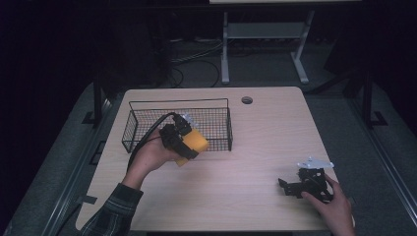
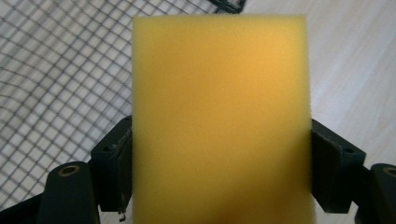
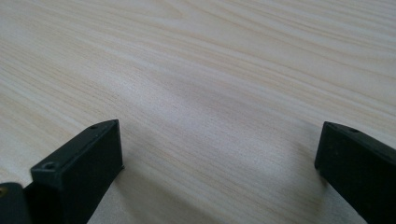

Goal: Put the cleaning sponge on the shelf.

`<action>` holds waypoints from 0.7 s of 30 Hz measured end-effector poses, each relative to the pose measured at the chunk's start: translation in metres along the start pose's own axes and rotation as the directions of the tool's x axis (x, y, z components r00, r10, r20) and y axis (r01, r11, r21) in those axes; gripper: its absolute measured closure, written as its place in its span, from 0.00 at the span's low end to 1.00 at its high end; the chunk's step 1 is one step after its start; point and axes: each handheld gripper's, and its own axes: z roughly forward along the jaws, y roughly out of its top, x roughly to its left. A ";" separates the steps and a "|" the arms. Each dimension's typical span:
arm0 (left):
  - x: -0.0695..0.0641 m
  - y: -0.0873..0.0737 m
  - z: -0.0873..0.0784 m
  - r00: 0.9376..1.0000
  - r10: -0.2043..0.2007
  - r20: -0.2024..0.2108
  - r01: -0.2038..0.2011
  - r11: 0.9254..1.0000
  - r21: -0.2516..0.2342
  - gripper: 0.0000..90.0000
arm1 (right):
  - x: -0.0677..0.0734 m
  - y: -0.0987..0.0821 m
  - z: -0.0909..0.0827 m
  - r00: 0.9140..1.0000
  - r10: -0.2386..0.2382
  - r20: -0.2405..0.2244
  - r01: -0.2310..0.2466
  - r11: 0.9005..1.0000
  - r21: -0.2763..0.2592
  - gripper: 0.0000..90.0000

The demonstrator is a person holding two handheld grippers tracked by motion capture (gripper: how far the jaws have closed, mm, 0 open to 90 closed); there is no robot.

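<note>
We see the left tongs (image 1: 189, 142) clamped on the two long sides of a yellow sponge (image 2: 219, 116), whose long axis runs straight out from the jaws. We hold it above the near rim of the wire basket (image 1: 147, 105), which lies just ahead, so we judge a short carry forward puts it inside. The right tongs (image 1: 287, 186) rest open and empty on the counter (image 1: 255, 147), well apart.
</note>
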 end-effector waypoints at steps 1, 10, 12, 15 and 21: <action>0.002 0.000 -0.001 1.000 -0.006 -0.004 0.006 1.000 -0.002 0.25 | 0.000 0.000 0.000 1.000 0.000 0.000 0.000 1.000 0.000 0.00; 0.026 0.001 -0.009 0.998 -0.047 -0.039 0.047 0.999 0.005 0.25 | 0.000 0.000 0.000 1.000 0.000 0.000 0.000 1.000 0.001 0.00; 0.032 0.000 -0.010 0.997 -0.055 -0.050 0.056 0.998 0.005 0.25 | 0.000 0.000 0.000 1.000 0.000 0.000 0.000 1.000 0.001 0.00; 0.040 -0.001 -0.012 0.995 -0.078 -0.062 0.079 0.997 0.001 0.25 | 0.000 0.000 0.000 1.000 0.001 0.000 -0.001 1.000 0.001 0.00; 0.055 -0.003 -0.013 0.992 -0.101 -0.076 0.101 0.995 -0.003 0.25 | 0.000 0.000 0.000 1.000 -0.001 0.000 0.001 1.000 0.001 0.00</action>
